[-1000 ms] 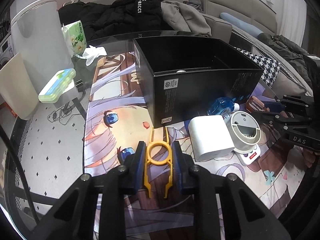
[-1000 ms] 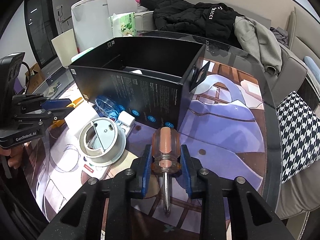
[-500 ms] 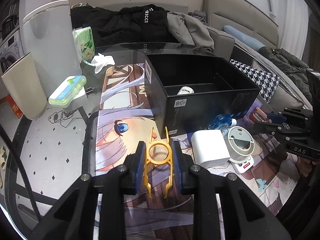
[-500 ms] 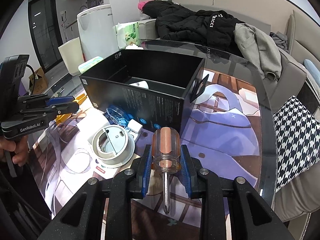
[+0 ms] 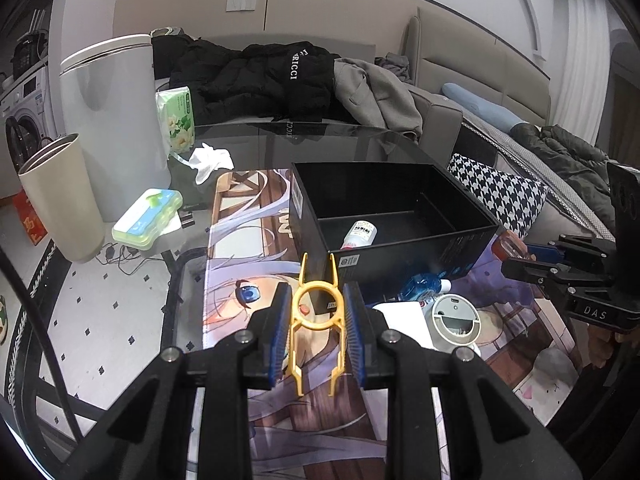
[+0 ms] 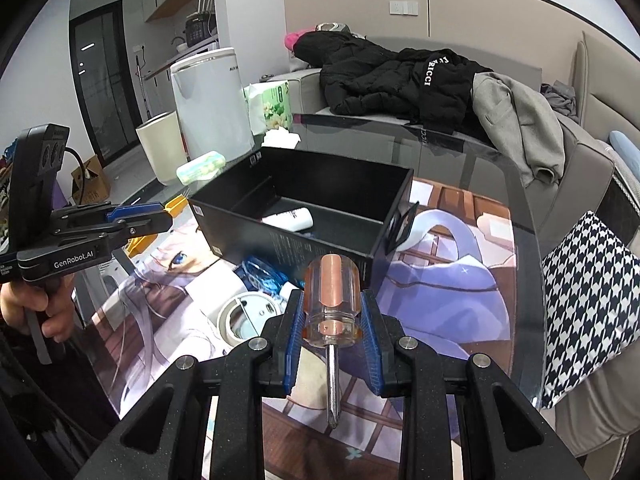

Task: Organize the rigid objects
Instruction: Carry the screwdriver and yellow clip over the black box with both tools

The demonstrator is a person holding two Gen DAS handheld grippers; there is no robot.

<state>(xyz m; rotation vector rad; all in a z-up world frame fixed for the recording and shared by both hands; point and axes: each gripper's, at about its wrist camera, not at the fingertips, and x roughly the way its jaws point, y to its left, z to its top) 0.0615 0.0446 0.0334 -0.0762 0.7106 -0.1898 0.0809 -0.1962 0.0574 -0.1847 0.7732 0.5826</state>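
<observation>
Left wrist view: left hand-held gripper (image 5: 316,322) pinches a yellow plastic tool (image 5: 317,312), held above the table (image 5: 352,140).
Right wrist view: right hand-held gripper (image 6: 331,328) clamps a screwdriver (image 6: 330,300) by its clear orange handle, tip pointing back.
Surface: glass table, printed mat (image 6: 452,280), black box (image 5: 384,216) with a white bottle (image 5: 360,234) inside.
Open room: mat right of the box lies bare.
Change: both hand-held grippers have risen; the box interior shows more.
</observation>
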